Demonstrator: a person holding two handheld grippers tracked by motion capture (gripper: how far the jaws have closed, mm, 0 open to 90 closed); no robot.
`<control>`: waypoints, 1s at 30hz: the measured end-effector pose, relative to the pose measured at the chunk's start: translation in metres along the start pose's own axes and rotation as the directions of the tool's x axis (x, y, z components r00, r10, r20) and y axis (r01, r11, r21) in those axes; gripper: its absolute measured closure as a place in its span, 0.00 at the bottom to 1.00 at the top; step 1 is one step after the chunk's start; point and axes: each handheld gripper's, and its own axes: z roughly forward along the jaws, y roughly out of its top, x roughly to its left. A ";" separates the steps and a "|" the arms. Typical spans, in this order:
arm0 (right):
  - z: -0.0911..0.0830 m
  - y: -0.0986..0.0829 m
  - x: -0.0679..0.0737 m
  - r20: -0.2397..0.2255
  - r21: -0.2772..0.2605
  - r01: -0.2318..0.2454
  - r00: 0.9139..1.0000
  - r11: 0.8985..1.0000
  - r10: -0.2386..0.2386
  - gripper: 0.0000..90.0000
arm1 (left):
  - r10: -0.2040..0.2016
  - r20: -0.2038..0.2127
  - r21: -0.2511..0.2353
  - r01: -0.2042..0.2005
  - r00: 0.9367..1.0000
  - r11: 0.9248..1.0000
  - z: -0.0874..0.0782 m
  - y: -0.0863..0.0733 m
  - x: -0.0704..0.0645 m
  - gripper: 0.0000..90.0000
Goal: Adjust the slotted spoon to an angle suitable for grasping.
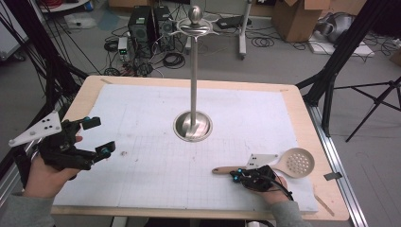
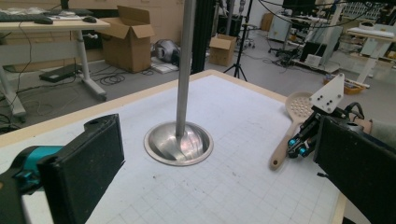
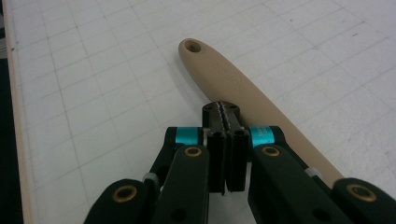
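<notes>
A beige skimmer spoon (image 1: 297, 162) with a perforated round head lies flat near the table's front right, its handle (image 3: 224, 77) pointing left. My right gripper (image 1: 235, 175) is low over the handle's left part. In the right gripper view its jaws (image 3: 226, 116) are pressed together with nothing between them, and the handle runs past beside them. My left gripper (image 1: 100, 136) is held up at the table's left, open and empty. In the left gripper view (image 2: 219, 172) its two black pads stand wide apart, with the spoon (image 2: 299, 105) and the right gripper (image 2: 299, 147) beyond them.
A tall steel stand (image 1: 194, 71) with a round dished base (image 1: 192, 126) rises from the middle of the white gridded mat (image 1: 142, 165); hooks ring its top. The wooden table edge (image 1: 312, 142) borders the mat. Tripods, cables and boxes stand on the floor beyond.
</notes>
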 end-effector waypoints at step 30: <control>0.023 0.022 -0.022 0.118 -0.029 -0.063 0.991 0.998 0.066 1.00 | -0.008 -0.074 0.009 0.009 0.997 1.000 -0.031 -0.010 0.001 0.02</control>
